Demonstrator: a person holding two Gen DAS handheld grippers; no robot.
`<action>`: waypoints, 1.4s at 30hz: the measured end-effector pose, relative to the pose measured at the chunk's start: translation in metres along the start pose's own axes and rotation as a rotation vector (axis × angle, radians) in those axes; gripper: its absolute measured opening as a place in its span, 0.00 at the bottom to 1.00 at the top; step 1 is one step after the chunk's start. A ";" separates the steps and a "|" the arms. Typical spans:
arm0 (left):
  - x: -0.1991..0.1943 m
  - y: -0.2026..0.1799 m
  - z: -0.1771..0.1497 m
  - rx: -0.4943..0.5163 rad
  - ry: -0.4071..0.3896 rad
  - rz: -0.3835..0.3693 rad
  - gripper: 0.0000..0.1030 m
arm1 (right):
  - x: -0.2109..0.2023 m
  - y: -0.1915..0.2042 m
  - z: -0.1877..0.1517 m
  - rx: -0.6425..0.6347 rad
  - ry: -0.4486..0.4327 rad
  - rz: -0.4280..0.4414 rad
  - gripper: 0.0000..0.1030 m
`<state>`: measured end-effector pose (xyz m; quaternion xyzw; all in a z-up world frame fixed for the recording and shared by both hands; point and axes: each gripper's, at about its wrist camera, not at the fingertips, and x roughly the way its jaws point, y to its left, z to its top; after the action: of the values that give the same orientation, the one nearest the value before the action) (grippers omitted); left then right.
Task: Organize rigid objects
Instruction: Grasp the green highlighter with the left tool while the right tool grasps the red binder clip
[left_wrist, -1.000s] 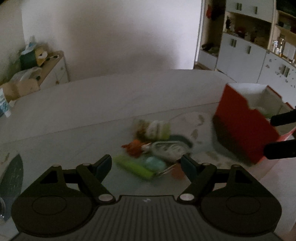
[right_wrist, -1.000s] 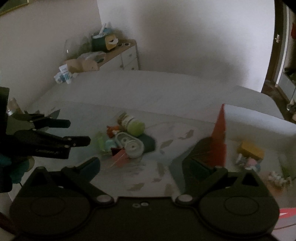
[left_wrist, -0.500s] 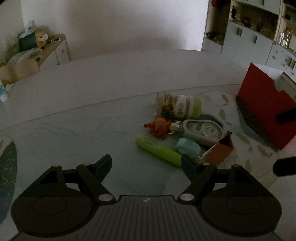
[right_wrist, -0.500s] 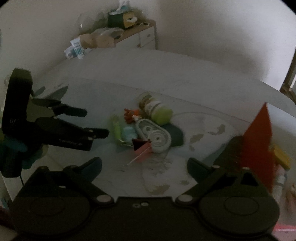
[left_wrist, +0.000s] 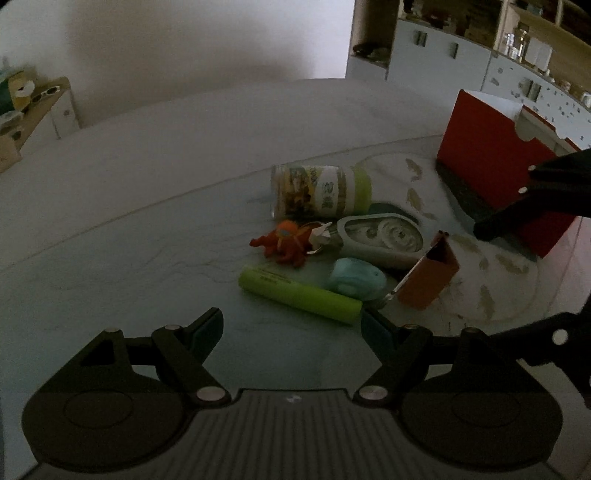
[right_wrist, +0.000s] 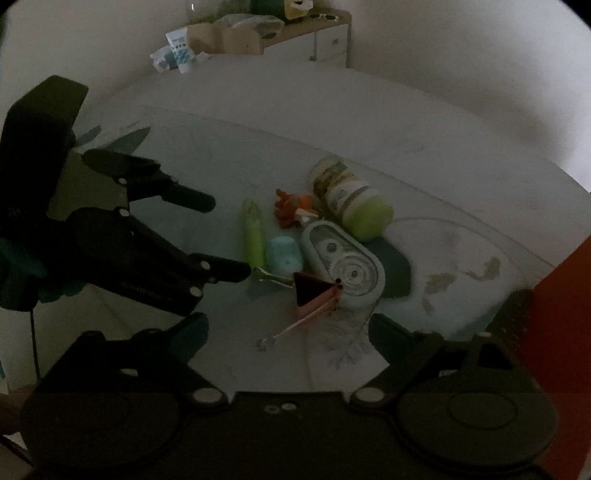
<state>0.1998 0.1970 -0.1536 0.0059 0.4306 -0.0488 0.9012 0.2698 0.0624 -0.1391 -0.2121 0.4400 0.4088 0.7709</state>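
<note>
My left gripper points steeply down, its jaws parted with nothing between them. My right gripper also tilts down, beside the left, its jaws wide, closing, and empty.

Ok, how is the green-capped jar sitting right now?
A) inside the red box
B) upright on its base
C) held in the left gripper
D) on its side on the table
D: the jar lies on its side on the table, cap toward the red box, beside the orange toy; neither gripper touches it.
</note>
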 end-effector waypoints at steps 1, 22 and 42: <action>0.001 0.001 0.000 0.007 0.000 -0.002 0.79 | 0.002 -0.001 0.001 0.003 0.003 0.000 0.87; 0.016 -0.005 0.000 0.115 -0.046 -0.039 0.79 | 0.042 -0.015 0.008 0.071 0.078 -0.039 0.50; 0.008 -0.018 -0.010 0.030 -0.061 0.041 0.79 | 0.037 -0.007 0.002 0.029 0.041 -0.082 0.29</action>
<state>0.1955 0.1789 -0.1652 0.0267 0.4017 -0.0367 0.9146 0.2866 0.0761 -0.1696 -0.2270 0.4527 0.3661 0.7807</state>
